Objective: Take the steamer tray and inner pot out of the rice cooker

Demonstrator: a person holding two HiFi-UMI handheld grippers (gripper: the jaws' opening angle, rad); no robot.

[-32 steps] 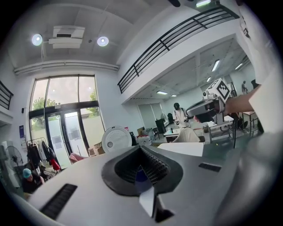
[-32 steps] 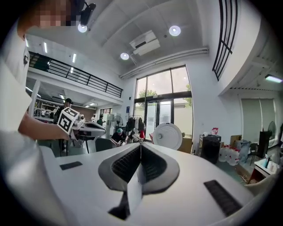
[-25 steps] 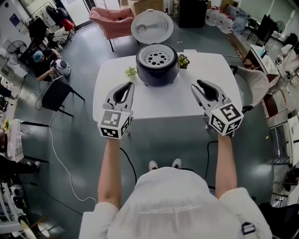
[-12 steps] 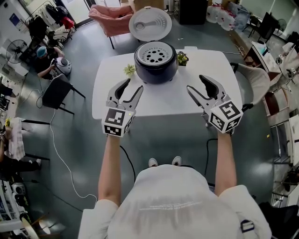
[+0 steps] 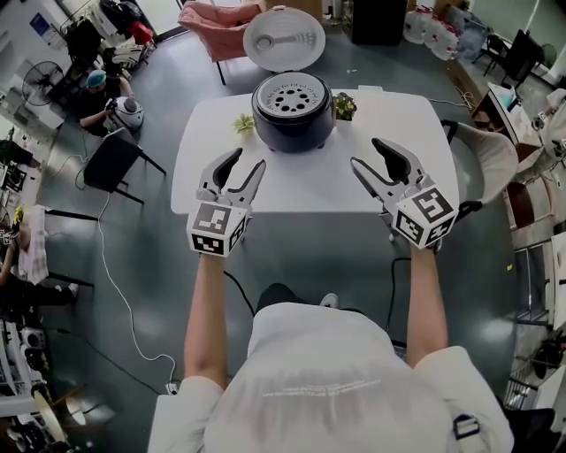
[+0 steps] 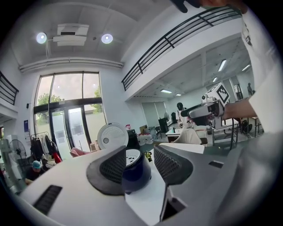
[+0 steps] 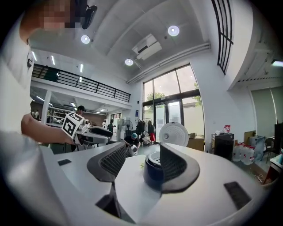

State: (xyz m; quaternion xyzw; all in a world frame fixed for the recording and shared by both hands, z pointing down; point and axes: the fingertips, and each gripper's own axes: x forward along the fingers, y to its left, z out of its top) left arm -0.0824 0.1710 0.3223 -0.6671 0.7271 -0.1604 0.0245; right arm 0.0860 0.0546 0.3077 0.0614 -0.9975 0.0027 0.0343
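A dark blue rice cooker stands at the far side of the white table, its white lid raised behind it. The white perforated steamer tray sits in its top. My left gripper is over the table's near left, short of the cooker. Its jaws have just opened from shut and then eased slightly inward, with nothing between them. My right gripper is at the near right, likewise open and empty after widening. The left gripper view frames the cooker between the jaws, and so does the right gripper view, cooker ahead.
Two small potted plants flank the cooker. A light chair stands right of the table and a black chair to its left. A pink seat is behind, and people sit far left.
The left jaws went from shut to open and the right jaws spread wider. Both grippers edged forward over the table toward the cooker.
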